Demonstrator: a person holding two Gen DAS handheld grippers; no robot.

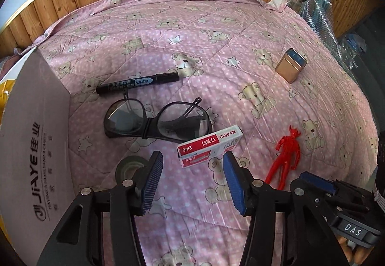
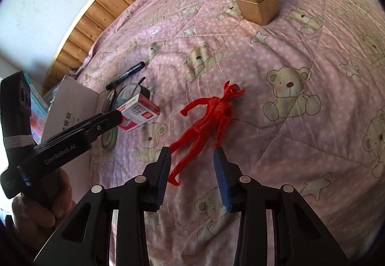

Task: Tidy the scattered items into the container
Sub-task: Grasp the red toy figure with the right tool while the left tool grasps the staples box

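While both grippers hover over quilt (image 1: 192,32), step in hand looks like approach, nothing gripped. Left gripper (image 1: 192,181) jaws wide apart, empty, staple box (image 1: 209,145) just ahead. Right gripper (image 2: 192,177) jaws wide, empty, straddling legs of red toy figure (image 2: 211,114). Cardboard box (image 1: 36,145) at left. Next: lower, close, carry across.

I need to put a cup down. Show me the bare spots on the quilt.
Free: the far stretch between the marker and gold tin, and beyond the red figure toward the tin. Crowded: by the cardboard box, around glasses, staple box, tape roll.
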